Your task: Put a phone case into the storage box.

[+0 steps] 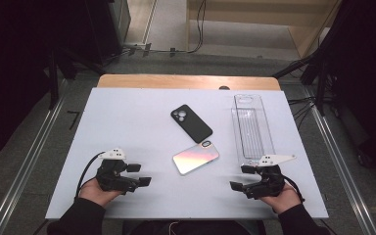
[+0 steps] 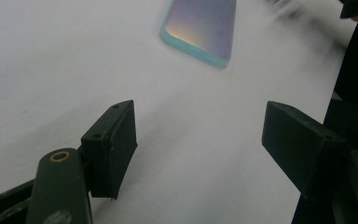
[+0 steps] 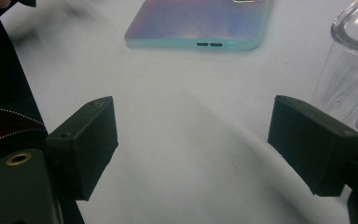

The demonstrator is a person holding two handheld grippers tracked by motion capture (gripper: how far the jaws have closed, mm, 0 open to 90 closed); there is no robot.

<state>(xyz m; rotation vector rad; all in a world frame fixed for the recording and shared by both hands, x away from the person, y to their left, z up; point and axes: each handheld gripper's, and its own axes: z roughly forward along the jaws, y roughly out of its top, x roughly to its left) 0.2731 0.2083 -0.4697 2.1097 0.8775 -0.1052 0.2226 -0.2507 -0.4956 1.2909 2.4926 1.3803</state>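
An iridescent phone [image 1: 196, 157] lies face down near the middle of the white table [image 1: 127, 122], with a black phone case [image 1: 191, 123] just behind it. A clear plastic tray [image 1: 252, 129] lies at the right. My left gripper [image 1: 139, 175] rests open at the front left, pointing toward the iridescent phone [image 2: 200, 28]. My right gripper [image 1: 242, 178] rests open at the front right, close to the tray's near end. In the right gripper view the phone [image 3: 198, 23] lies ahead and the tray [image 3: 354, 56] is at the right. Nothing is between either pair of jaws.
The table's wooden far edge [image 1: 186, 81] shows beyond the white surface. Cables [image 1: 198, 29] run across the floor behind, and metal rails [image 1: 34, 142] flank both sides. Bare table surface lies between the grippers and at the left.
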